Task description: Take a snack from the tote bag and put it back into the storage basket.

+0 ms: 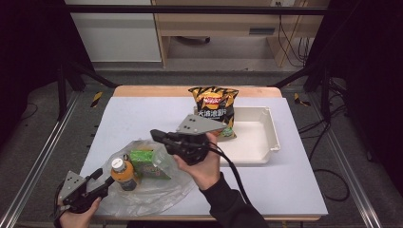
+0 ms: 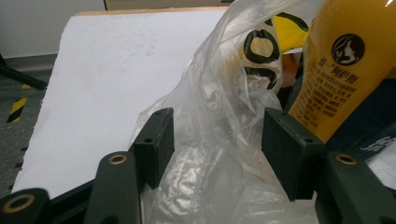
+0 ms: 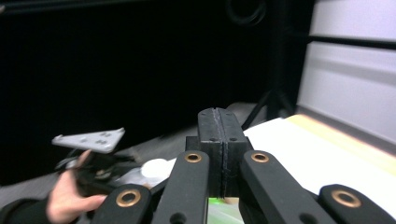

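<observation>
A clear plastic bag (image 1: 159,190) lies at the table's front left. Inside it stand an orange juice bottle (image 1: 122,173) with a white cap and a green carton (image 1: 146,164). My left gripper (image 1: 105,176) rests at the bag's left edge, beside the bottle. In the left gripper view its jaws (image 2: 215,135) stand apart with loose bag film (image 2: 219,93) between them, and the bottle (image 2: 345,65) rises just to the right. My right gripper (image 1: 156,135) hangs above the bag, pointing left. It (image 3: 218,116) is shut with nothing between its pads.
A black and orange chips bag (image 1: 214,107) stands at the back centre against a white tray (image 1: 259,137) on the right. The white tabletop (image 1: 142,114) has bare room at the back left. Metal rails and cables run along both sides of the table.
</observation>
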Demonstrator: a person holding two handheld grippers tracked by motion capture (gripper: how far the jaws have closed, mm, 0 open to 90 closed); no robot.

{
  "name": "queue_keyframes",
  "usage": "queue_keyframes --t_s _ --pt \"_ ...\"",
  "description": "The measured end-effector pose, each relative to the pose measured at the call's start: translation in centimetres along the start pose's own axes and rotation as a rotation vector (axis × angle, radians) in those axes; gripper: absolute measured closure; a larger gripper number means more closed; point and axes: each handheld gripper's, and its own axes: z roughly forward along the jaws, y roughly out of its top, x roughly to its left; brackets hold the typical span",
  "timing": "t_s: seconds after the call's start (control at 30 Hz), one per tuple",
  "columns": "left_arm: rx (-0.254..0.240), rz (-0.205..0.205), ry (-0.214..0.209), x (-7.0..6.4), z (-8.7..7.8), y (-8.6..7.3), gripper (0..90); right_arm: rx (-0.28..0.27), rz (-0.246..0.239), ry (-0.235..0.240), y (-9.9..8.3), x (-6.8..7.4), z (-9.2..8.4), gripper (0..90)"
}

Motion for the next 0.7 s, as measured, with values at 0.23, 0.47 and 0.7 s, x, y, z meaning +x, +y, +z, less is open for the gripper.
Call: queue_keyframes --t_s 0.23,0.47,0.7 --pt "-0.005 -0.002 -0.001 0.0 0.0 0.0 43.8 0.157 -0.054 -0.040 -3.5 1.1 1.2 90.0" --pt "0.003 0.002 0.004 0.0 0.1 0.0 44.3 0.197 0.005 -0.180 -9.5 -2.2 0.1 88.3" --pt "0.010 0.010 0.005 0.1 0.3 0.0 52.3 0.233 0.040 -0.234 -13.4 -3.3 -0.2 89.3"
